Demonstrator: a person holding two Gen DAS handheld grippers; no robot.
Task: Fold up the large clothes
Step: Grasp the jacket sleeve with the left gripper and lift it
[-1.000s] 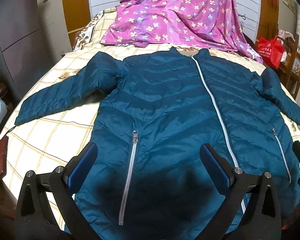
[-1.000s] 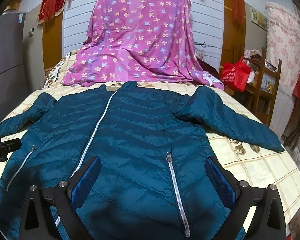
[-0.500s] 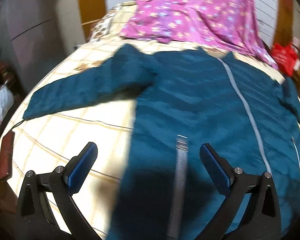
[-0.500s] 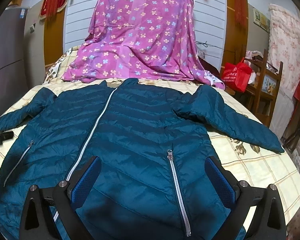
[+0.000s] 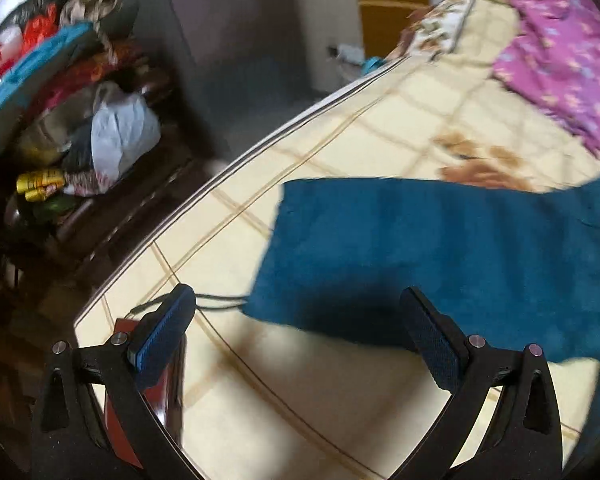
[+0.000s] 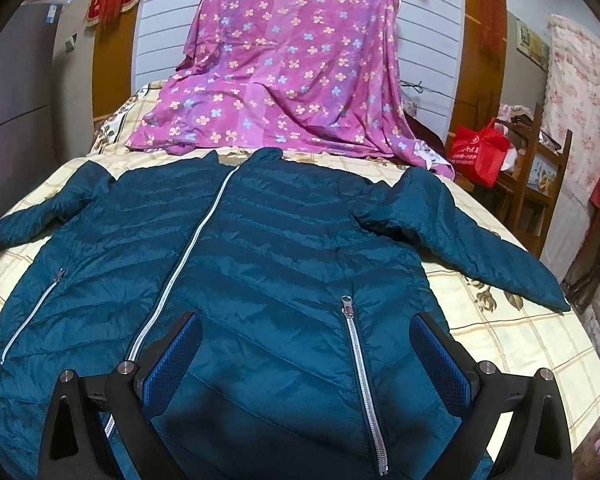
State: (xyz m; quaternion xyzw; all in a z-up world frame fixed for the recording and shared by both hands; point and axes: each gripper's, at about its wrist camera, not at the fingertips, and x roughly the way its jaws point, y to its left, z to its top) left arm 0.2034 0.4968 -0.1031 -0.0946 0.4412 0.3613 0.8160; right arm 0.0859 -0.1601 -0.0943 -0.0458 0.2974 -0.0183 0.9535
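Note:
A teal puffer jacket (image 6: 284, 248) lies flat and face up on the bed, zipped, with both sleeves spread out. My right gripper (image 6: 306, 344) is open and empty, hovering over the jacket's lower front beside the right pocket zipper (image 6: 360, 380). My left gripper (image 5: 296, 320) is open and empty, just above the bed near the cuff end of the jacket's left sleeve (image 5: 440, 248). The left wrist view is blurred and shows only that sleeve.
A purple flowered sheet (image 6: 284, 64) drapes the headboard end. The bed's left edge (image 5: 204, 184) drops to a cluttered wooden shelf with bags (image 5: 116, 140). A red-brown flat object (image 5: 116, 432) and a thin cord (image 5: 220, 300) lie near the left fingers. A red bag (image 6: 480, 152) sits on a wooden chair at the right.
My left gripper has swung left from the jacket's front to the left sleeve's cuff near the bed edge. My right gripper has barely moved. Both stay open.

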